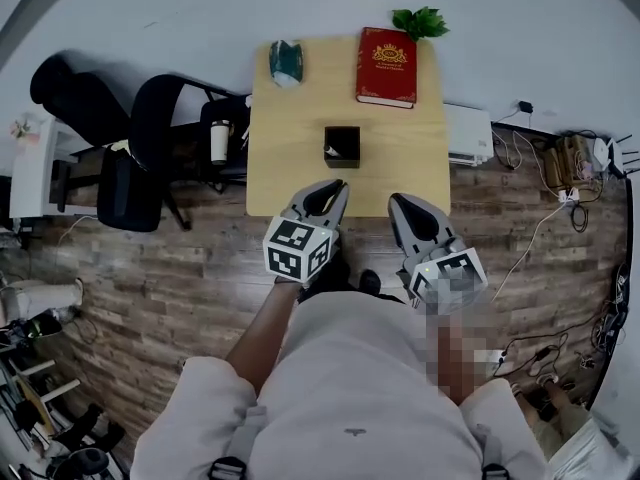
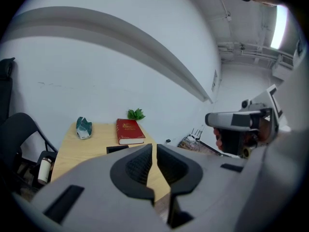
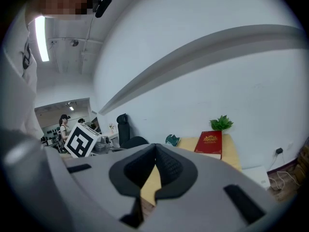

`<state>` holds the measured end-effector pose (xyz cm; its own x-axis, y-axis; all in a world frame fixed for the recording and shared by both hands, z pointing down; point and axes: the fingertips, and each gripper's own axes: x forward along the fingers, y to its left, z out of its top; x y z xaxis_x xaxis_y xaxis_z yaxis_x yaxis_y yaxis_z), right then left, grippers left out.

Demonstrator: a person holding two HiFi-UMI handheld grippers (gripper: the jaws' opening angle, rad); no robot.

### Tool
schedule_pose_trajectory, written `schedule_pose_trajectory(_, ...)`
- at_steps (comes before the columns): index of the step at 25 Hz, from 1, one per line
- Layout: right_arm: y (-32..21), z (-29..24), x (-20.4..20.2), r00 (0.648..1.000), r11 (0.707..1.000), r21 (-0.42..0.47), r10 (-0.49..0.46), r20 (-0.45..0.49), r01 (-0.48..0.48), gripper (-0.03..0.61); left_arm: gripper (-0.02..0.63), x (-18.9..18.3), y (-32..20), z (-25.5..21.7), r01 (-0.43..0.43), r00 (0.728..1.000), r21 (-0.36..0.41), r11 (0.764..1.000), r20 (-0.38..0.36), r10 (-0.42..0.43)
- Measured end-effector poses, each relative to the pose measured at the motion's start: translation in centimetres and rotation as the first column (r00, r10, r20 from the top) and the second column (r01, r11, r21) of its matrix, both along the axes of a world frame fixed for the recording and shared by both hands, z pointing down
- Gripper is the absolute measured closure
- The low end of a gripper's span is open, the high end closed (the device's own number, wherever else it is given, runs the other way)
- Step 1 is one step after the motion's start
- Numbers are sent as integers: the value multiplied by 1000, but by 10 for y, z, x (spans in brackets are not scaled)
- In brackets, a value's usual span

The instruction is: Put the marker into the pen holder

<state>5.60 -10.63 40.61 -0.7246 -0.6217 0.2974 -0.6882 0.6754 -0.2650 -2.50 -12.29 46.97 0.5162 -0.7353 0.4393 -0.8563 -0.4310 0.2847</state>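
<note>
The pen holder (image 1: 341,146) stands in the middle of the worktop (image 1: 290,178), ahead of both grippers and apart from them. The left gripper (image 1: 335,184) and right gripper (image 1: 400,201) are over the near edge, jaws together, nothing between. Something white shows inside the holder; I cannot tell if it is the marker.

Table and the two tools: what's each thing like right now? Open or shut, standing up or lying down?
left tool: shut, nothing in it.
right tool: shut, nothing in it.
pen holder: standing upright in the middle of the table, top open; a pale bit shows inside, too small to tell.
red book: closed, lying flat at the far right.
teal bundle: crumpled, lying at the far left.
</note>
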Motion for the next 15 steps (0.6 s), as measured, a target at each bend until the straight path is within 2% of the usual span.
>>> schedule_pose_trajectory(15,66,-5,19,992,992,18,-124,16,123,580,598,31,82,-57,89,996,111,990,-35,-85)
